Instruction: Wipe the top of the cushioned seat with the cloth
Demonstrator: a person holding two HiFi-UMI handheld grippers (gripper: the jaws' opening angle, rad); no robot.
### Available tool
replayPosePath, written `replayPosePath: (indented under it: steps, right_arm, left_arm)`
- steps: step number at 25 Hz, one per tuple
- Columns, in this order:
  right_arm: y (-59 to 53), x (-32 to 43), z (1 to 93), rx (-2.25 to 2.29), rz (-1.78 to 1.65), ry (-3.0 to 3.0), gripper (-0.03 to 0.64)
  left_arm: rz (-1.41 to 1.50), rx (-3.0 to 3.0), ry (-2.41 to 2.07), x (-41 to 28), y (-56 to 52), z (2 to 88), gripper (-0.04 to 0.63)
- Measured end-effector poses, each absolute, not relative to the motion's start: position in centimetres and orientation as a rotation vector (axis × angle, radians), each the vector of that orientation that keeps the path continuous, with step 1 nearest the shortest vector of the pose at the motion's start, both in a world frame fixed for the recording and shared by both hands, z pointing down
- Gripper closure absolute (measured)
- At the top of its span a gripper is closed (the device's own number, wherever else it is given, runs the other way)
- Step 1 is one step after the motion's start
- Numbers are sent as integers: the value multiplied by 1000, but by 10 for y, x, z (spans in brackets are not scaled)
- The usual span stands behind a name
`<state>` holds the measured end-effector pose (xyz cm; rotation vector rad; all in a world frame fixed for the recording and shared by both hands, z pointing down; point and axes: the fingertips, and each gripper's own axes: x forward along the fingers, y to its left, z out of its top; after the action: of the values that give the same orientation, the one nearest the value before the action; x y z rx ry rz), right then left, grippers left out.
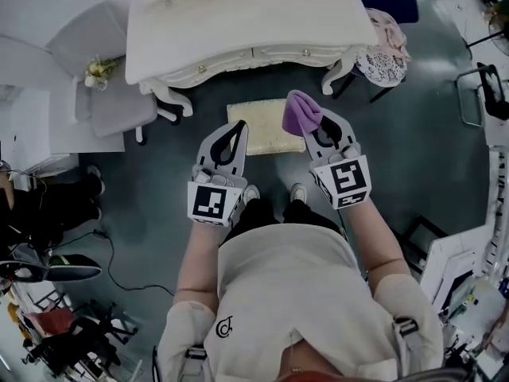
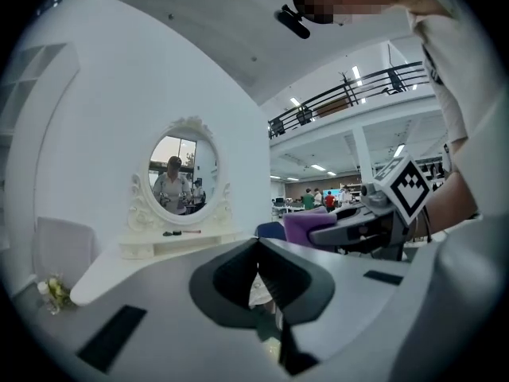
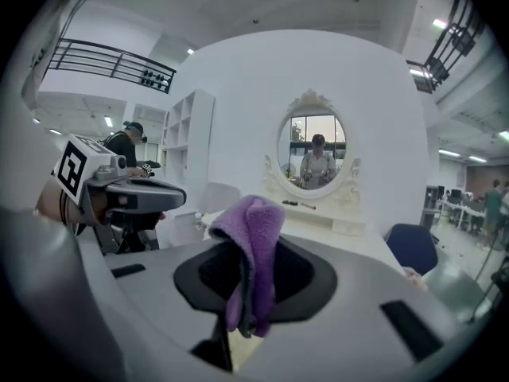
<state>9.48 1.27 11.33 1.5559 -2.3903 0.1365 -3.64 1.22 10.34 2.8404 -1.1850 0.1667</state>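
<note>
The right gripper [image 1: 315,127] is clenched on a fuzzy purple cloth [image 3: 254,241] that bulges past its tips. The left gripper [image 1: 237,128] is closed on nothing. The cream square cushioned seat [image 1: 266,138] lies below, between the two grippers and apart from the cloth. Wiping looks not yet begun; the next move calls for lowering the cloth flat onto the cushion.

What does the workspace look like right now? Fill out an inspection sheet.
Surface: seat, cream top bare.
Job's things: purple cloth, pinched in right gripper.
Clutter: flowers by grey chair; lace item beside table.
Grippers: left gripper shut, empty; right gripper shut on cloth.
Cables: black cable on floor.
Surroundings: white dressing table with oval mirror beyond seat.
</note>
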Motion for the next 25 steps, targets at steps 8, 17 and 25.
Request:
replayPosePath:
  steps: [8,17,25]
  right_arm:
    - [17,95,56,1667,31,-2433,532]
    - [17,115,33,1752,-40,-2436,534]
    - [24,115,35,1727,-28,-2439,538]
  left_arm:
    - [16,2935,-1244,-41,13,17,583]
    - [29,2980,-1255,-54,14,-2,583]
    - [39,3004,-1236,-57,16,-4,583]
